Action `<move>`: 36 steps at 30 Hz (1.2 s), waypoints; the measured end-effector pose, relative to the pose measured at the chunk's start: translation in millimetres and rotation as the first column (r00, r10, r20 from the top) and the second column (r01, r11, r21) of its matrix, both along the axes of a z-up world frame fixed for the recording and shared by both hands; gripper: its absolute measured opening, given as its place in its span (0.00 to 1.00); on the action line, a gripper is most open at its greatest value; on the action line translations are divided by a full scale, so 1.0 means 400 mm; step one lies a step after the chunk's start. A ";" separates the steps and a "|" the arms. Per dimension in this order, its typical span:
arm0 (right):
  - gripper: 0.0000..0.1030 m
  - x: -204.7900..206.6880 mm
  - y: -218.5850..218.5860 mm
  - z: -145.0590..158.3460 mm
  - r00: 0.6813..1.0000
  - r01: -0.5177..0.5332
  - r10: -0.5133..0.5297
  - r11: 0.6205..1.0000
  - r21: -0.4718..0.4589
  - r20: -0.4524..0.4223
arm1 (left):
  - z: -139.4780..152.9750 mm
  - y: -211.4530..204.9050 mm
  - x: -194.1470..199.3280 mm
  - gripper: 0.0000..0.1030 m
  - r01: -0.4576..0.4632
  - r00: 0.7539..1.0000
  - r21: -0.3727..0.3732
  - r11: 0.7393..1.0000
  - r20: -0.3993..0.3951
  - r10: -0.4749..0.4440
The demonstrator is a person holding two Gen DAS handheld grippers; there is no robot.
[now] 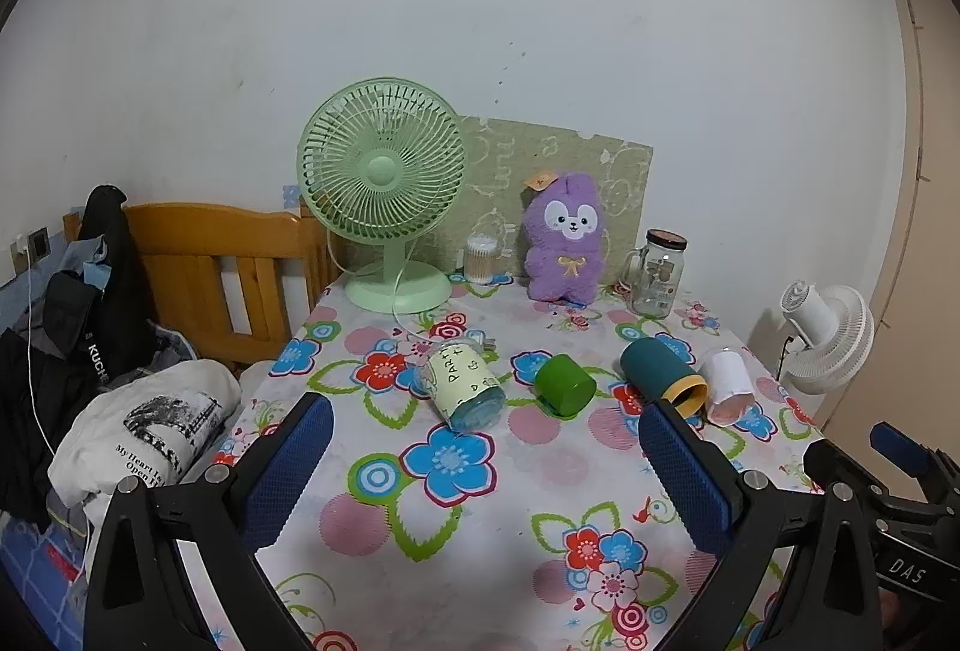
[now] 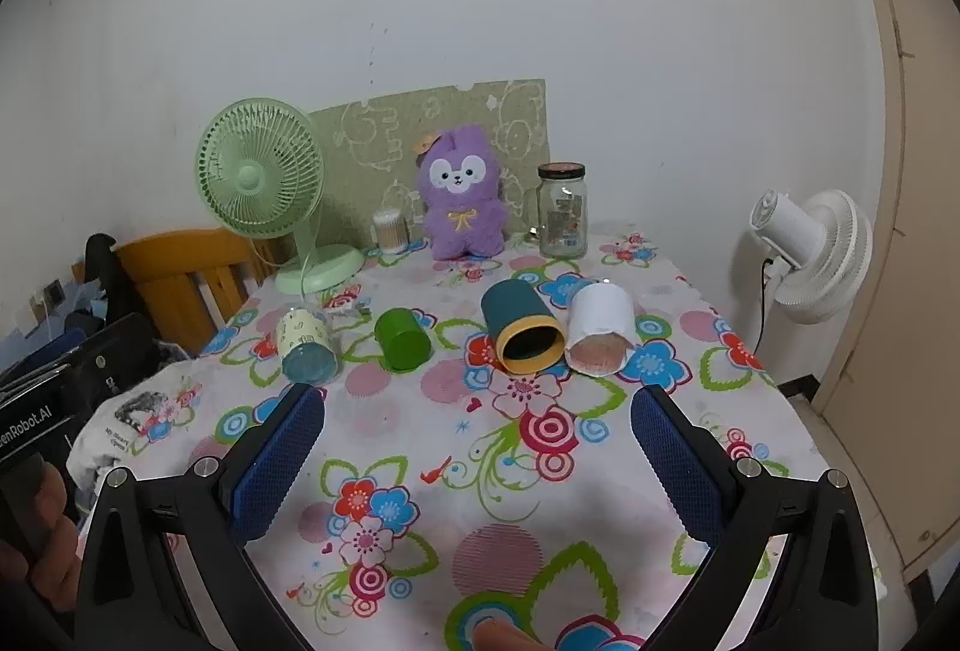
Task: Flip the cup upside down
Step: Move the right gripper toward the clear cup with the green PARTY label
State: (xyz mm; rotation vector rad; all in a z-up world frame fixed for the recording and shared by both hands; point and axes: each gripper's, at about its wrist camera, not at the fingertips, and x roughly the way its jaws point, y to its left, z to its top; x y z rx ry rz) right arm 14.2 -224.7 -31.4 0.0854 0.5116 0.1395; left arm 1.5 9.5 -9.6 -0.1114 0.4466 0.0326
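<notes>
Several cups lie on their sides in a row on the flowered tablecloth [image 1: 456, 519]. From left: a pale cup with a blue end [image 1: 465, 381] [image 2: 306, 345], a green cup [image 1: 565, 386] [image 2: 402, 339], a teal cup with a yellow rim [image 1: 663, 372] [image 2: 522, 333], and a white cup [image 1: 727, 384] [image 2: 600, 333]. My left gripper [image 1: 486, 477] is open and empty, nearer than the cups. My right gripper [image 2: 477, 462] is open and empty, nearer than the teal cup.
At the back stand a green fan [image 1: 384, 189], a purple plush [image 1: 564, 237], a glass jar [image 1: 657, 273] and a cotton-swab tub [image 1: 482, 260]. A wooden bed frame [image 1: 228, 273] with clothes is left. A white fan [image 2: 804, 255] stands right of the table.
</notes>
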 end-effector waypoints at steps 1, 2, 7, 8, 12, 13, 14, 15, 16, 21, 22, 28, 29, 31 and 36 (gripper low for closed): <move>1.00 0.001 0.002 -0.003 1.000 -0.002 0.002 1.000 -0.002 -0.004 | -0.003 0.003 0.002 1.00 -0.002 1.000 0.001 1.000 -0.005 0.002; 1.00 0.005 0.006 -0.008 1.000 -0.003 0.003 1.000 -0.007 -0.010 | -0.008 0.008 0.004 1.00 -0.007 1.000 0.002 1.000 -0.013 0.007; 1.00 0.027 0.027 -0.016 0.999 -0.030 0.029 1.000 -0.008 -0.036 | -0.029 0.040 0.009 1.00 -0.034 0.998 -0.014 0.999 -0.046 0.033; 1.00 0.032 0.035 -0.017 0.998 -0.040 0.040 0.999 -0.009 -0.038 | -0.031 0.047 0.010 1.00 -0.039 0.998 -0.017 0.999 -0.049 0.038; 1.00 0.059 0.067 -0.021 0.996 -0.074 0.073 0.997 -0.006 -0.050 | -0.036 0.067 0.020 1.00 -0.058 0.997 -0.012 0.998 -0.057 0.057; 1.00 0.071 0.076 -0.019 0.995 -0.083 0.083 0.997 -0.008 -0.055 | -0.038 0.072 0.022 1.00 -0.063 0.996 -0.009 0.998 -0.060 0.062; 1.00 0.084 0.087 -0.016 0.994 -0.093 0.092 0.996 -0.014 -0.056 | -0.041 0.079 0.026 1.00 -0.071 0.995 -0.004 0.997 -0.064 0.070; 1.00 0.093 0.097 -0.012 0.993 -0.104 0.103 0.994 -0.020 -0.056 | -0.045 0.089 0.032 1.00 -0.080 0.994 0.004 0.997 -0.071 0.080; 1.00 0.106 0.109 -0.008 0.991 -0.119 0.117 0.992 -0.031 -0.057 | -0.049 0.095 0.037 1.00 -0.088 0.993 0.012 0.996 -0.080 0.089; 1.00 0.175 0.170 0.001 0.978 -0.197 0.190 0.977 -0.076 -0.089 | -0.072 0.140 0.061 1.00 -0.109 0.987 0.039 0.993 -0.116 0.113; 1.00 0.192 0.185 -0.001 0.973 -0.218 0.211 0.973 -0.076 -0.098 | -0.076 0.147 0.068 1.00 -0.110 0.986 0.049 0.993 -0.121 0.115; 1.00 0.317 0.294 -0.036 0.926 -0.334 0.310 0.938 -0.086 -0.215 | -0.109 0.191 0.136 1.00 -0.097 0.980 0.117 0.988 -0.162 0.116; 1.00 0.337 0.318 -0.044 0.918 -0.353 0.324 0.931 -0.095 -0.229 | -0.117 0.200 0.151 1.00 -0.102 0.977 0.130 0.986 -0.176 0.124; 1.00 0.361 0.349 -0.055 0.905 -0.379 0.345 0.919 -0.104 -0.250 | -0.129 0.215 0.177 1.00 -0.100 0.972 0.135 0.986 -0.200 0.126; 1.00 0.442 0.426 -0.093 0.869 -0.431 0.384 0.898 -0.096 -0.313 | -0.171 0.251 0.261 1.00 -0.102 0.953 0.144 0.984 -0.270 0.139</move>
